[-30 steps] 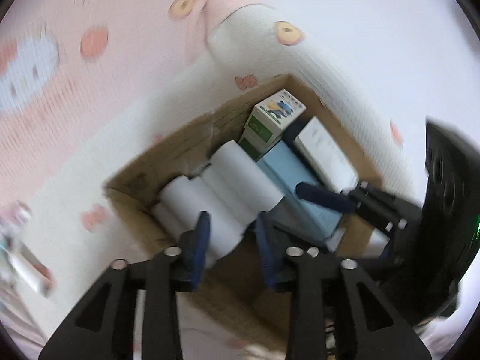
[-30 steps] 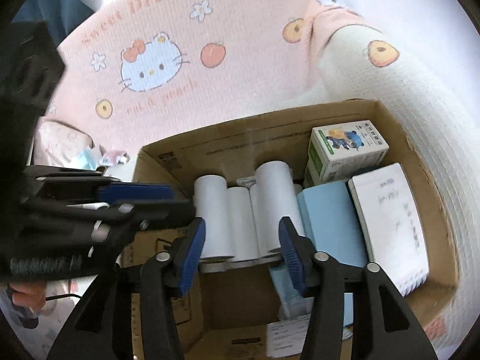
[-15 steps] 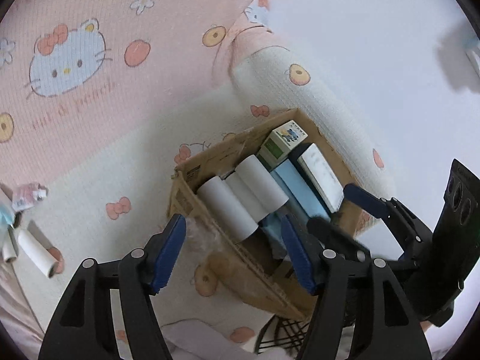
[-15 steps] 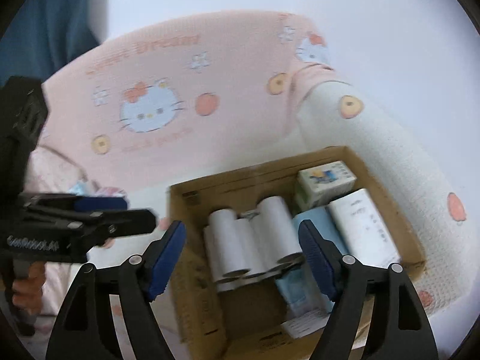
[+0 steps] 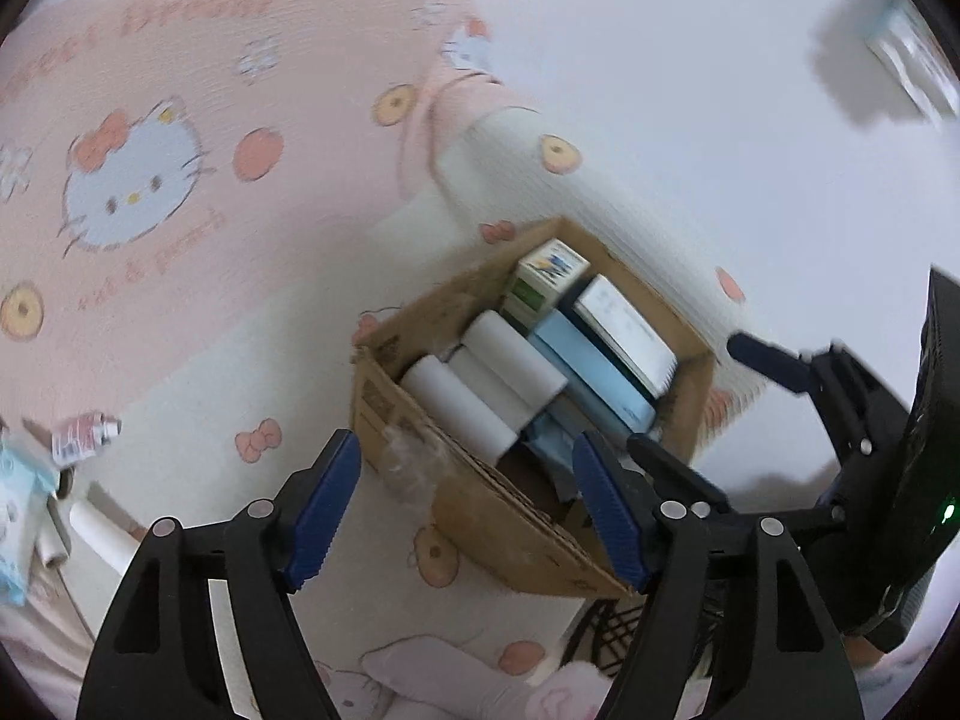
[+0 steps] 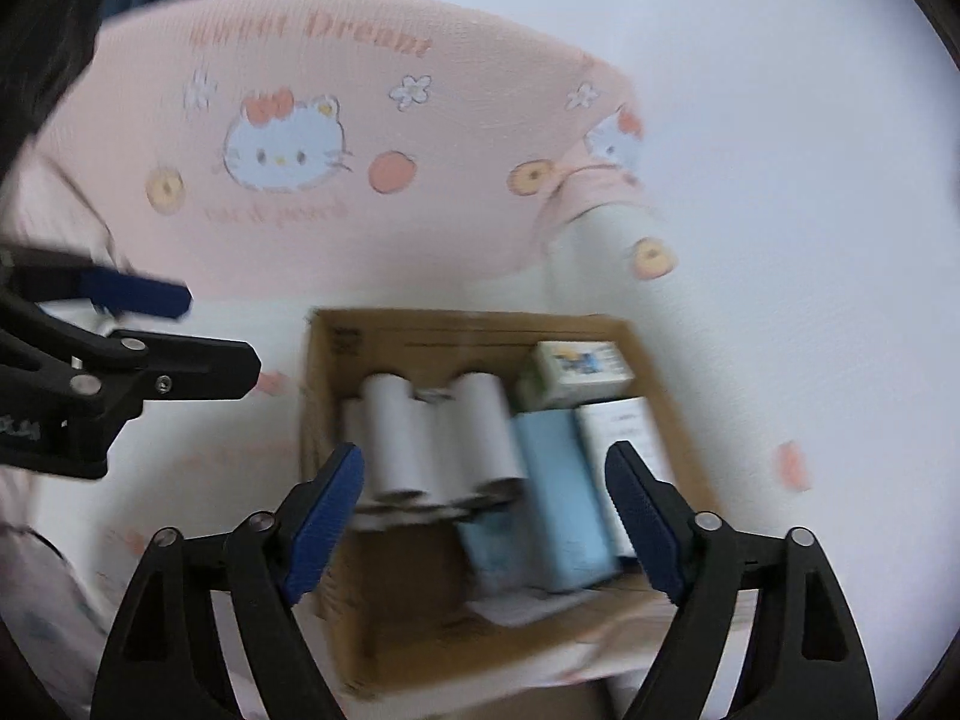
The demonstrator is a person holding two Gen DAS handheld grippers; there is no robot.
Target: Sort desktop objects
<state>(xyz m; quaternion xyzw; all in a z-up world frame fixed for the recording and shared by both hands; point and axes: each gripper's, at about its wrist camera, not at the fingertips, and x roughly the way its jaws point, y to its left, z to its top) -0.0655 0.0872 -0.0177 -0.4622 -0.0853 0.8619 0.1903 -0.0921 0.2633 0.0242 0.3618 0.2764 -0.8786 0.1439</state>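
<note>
Both grippers, left gripper [image 5: 467, 509] and right gripper [image 6: 483, 522], just opened, empty, above the cardboard box [image 6: 336, 360]

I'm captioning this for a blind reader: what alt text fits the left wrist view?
An open cardboard box on a pink and white cartoon-cat blanket holds white paper rolls and small boxes. The left gripper, jaws wide and empty, is in front; the right gripper reaches in from the right.

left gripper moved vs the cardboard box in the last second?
Yes. The left gripper has backed up and away from the cardboard box, which now looks smaller; its jaws have just been opening, nothing between them.
</note>
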